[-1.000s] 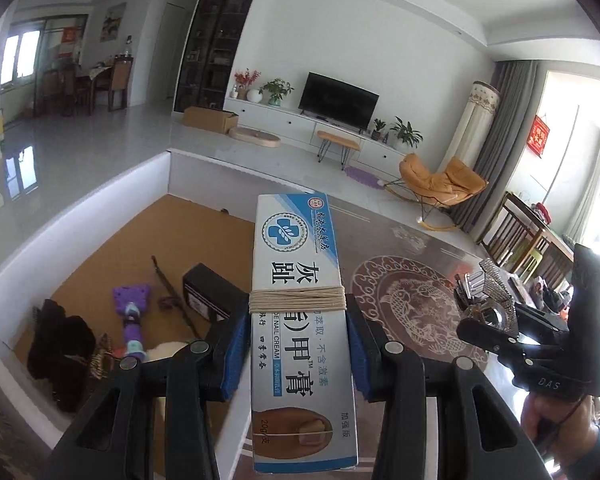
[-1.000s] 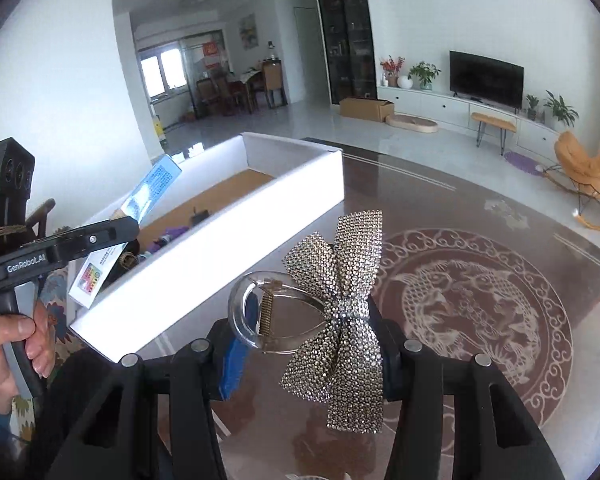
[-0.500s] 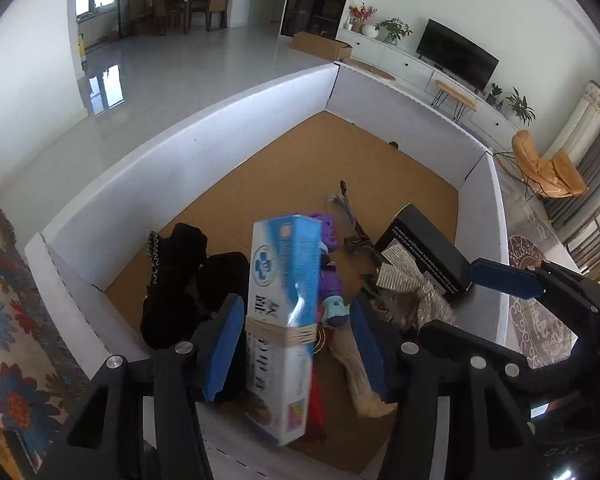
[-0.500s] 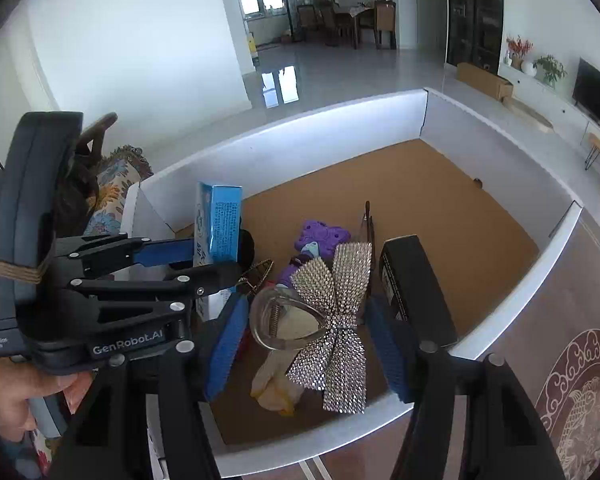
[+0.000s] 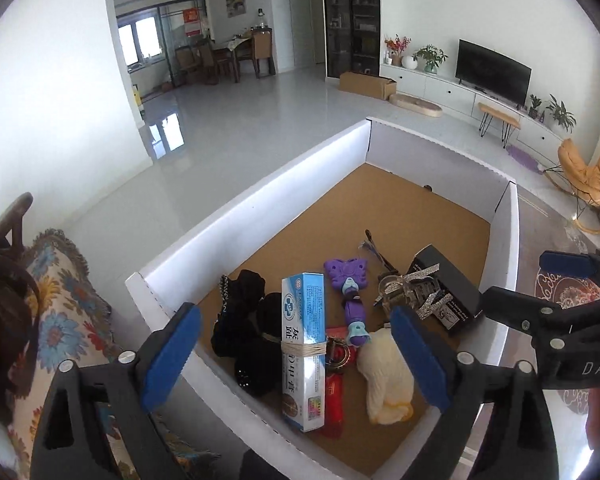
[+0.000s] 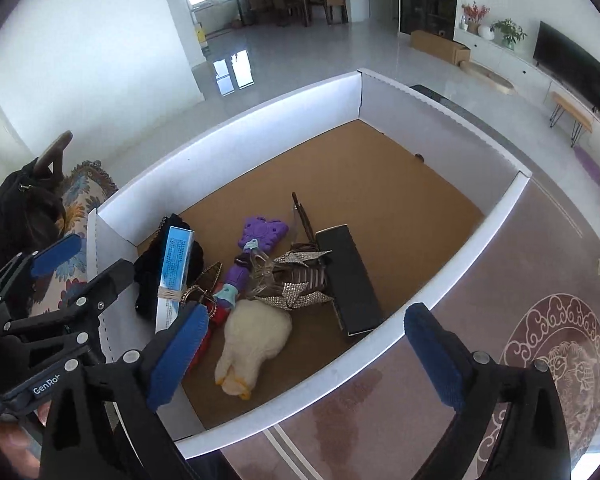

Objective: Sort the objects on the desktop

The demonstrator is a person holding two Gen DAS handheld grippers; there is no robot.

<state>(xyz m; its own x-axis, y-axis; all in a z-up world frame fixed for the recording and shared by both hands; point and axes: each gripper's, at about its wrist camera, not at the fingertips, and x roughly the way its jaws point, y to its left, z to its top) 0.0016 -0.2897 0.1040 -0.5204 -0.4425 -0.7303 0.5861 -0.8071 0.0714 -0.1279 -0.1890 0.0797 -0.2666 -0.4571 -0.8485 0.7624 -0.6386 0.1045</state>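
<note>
A blue-and-white nail cream box (image 5: 304,350) with a rubber band lies in the white storage box (image 5: 260,200), leaning on black items; it also shows in the right wrist view (image 6: 174,270). A rhinestone bow hair clip (image 6: 296,278) lies in the storage box (image 6: 236,128) against a black box (image 6: 350,278); the clip also shows in the left wrist view (image 5: 414,290). My left gripper (image 5: 296,354) is open and empty above the near corner. My right gripper (image 6: 306,350) is open and empty above the box's near wall.
Inside the box lie a purple toy (image 6: 256,250), a cream plush (image 6: 254,342), a red item (image 5: 334,396) and black fabric (image 5: 246,320). A patterned tabletop (image 6: 520,320) lies to the right. A floral chair cushion (image 5: 60,300) is at left.
Both grippers have opened. The nail cream box dropped from my left gripper and the bow clip from my right into the storage box; both grippers pulled back.
</note>
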